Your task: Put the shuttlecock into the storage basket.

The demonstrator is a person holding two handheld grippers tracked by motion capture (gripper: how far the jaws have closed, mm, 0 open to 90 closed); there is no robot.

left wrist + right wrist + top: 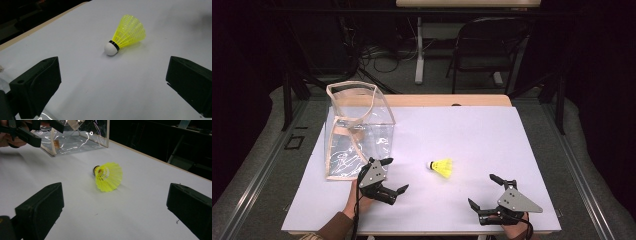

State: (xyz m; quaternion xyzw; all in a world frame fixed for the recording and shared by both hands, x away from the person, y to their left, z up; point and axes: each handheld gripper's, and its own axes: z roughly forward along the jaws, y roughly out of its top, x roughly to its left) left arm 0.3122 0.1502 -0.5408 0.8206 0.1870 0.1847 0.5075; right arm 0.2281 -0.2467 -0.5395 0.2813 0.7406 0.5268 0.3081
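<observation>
Yellow shuttlecock [443, 167] lies on the desk [472, 135] just right of the clear bag [357, 130]; left tongs [387, 176] and right tongs [485, 192] gape empty (best pinch the cork, not the skirt).

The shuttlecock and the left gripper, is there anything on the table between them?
No. In the left gripper view, bare white table runs from the open left gripper to the shuttlecock.
</observation>
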